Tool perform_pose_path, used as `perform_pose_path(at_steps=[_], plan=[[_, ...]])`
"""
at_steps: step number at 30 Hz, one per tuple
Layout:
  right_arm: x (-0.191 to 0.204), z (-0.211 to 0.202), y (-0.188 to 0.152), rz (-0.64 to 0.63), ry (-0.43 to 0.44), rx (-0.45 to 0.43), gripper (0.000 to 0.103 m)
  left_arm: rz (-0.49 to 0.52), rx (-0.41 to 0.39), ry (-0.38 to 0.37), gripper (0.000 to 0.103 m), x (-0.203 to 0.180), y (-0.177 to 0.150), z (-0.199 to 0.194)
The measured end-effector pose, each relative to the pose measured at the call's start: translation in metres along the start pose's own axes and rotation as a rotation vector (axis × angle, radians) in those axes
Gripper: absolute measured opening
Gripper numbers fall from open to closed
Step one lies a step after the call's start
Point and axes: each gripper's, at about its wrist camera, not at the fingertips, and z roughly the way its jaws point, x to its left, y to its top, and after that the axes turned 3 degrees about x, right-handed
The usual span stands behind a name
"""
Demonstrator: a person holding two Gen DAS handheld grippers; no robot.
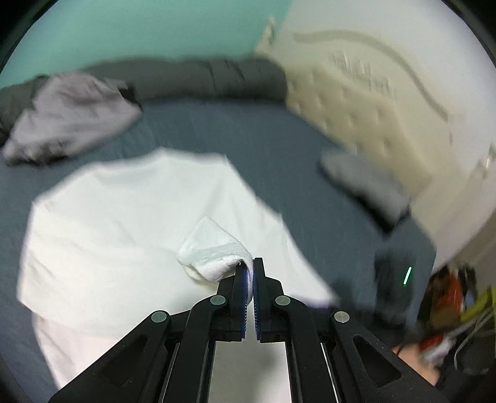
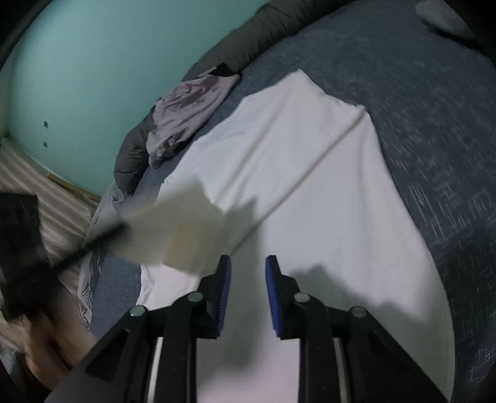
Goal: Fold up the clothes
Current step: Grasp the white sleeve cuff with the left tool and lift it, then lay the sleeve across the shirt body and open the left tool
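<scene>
Teal wall (image 1: 139, 28) at back, w/ a dark grey rolled duvet (image 1: 198, 77) running along the far edge of a bed (image 1: 235, 133) covered in blue-grey sheet. Left wrist view is blurred. Far left on the bed: crumpled lilac-grey garment (image 1: 71, 114), partly resting on the duvet. Centre: white t-shirt (image 1: 124, 217) spread flat on the bed, back-most edge toward the duvet. Left gripper (image 1: 250, 266) has its jaws closed on a bunched bit of the white t-shirt, the pinched fabric lifted in a small hump just left of the tips, above the rest of the shirt. Right of the shirt, well apart: folded grey garment (image 1: 362, 183) near a cream tufted headboard (image 1: 356, 102). Far right past the bed edge: colourful clutter, too blurred to name.

Right wrist view: same t-shirt (image 2: 310, 186) fills the middle, long creases running diagonally. Right gripper (image 2: 248, 263) hangs over the shirt's near part, jaws apart w/ nothing between them. Blurred raised flap of white fabric at centre-left, w/ a dark blurred shape beside it.
</scene>
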Motion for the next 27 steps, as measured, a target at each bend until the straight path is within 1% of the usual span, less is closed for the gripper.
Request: perform_pose_path(at_steps=[2, 3, 5, 7, 8, 9, 11, 15, 17, 20, 23, 26, 27], plan=[[-0.003, 0.001, 0.000, 0.010, 0.005, 0.005, 0.027, 0.006, 0.078, 0.013, 0.003, -0.005, -0.023, 0.028], [-0.004, 0.001, 0.000, 0.015, 0.009, 0.007, 0.028, 0.012, 0.096, 0.021, 0.003, -0.006, -0.033, 0.035], [-0.005, 0.001, 0.002, 0.025, 0.016, 0.002, 0.031, 0.017, 0.119, 0.033, 0.004, -0.008, -0.051, 0.044], [-0.005, 0.002, 0.004, 0.035, 0.022, 0.003, 0.035, -0.004, 0.118, 0.020, 0.007, -0.005, -0.058, 0.045], [-0.005, 0.003, 0.004, 0.038, 0.025, 0.006, 0.035, -0.016, 0.117, 0.012, 0.016, -0.002, -0.061, 0.045], [-0.003, 0.006, 0.005, 0.038, 0.028, 0.010, 0.035, -0.022, 0.112, 0.005, 0.028, -0.001, -0.064, 0.042], [0.001, 0.010, 0.005, 0.028, 0.027, 0.018, 0.036, -0.019, 0.093, 0.005, 0.042, 0.003, -0.071, 0.035], [0.007, 0.017, 0.004, 0.016, 0.019, 0.026, 0.037, -0.021, 0.079, -0.001, 0.043, 0.010, -0.083, 0.024], [0.010, 0.019, 0.003, 0.015, 0.015, 0.029, 0.037, -0.053, 0.086, -0.019, 0.044, 0.016, -0.088, 0.022], [0.014, 0.023, 0.002, 0.001, 0.010, 0.039, 0.037, -0.082, 0.072, -0.025, 0.057, 0.023, -0.089, 0.015], [0.021, 0.030, -0.001, -0.015, 0.019, 0.060, 0.037, -0.097, 0.056, 0.008, 0.058, 0.029, -0.090, 0.008], [0.030, 0.037, -0.004, -0.033, 0.028, 0.080, 0.039, -0.142, 0.041, 0.000, 0.059, 0.040, -0.092, 0.000], [0.033, 0.039, -0.004, -0.040, 0.032, 0.086, 0.043, -0.156, 0.032, -0.003, 0.059, 0.044, -0.092, -0.003]])
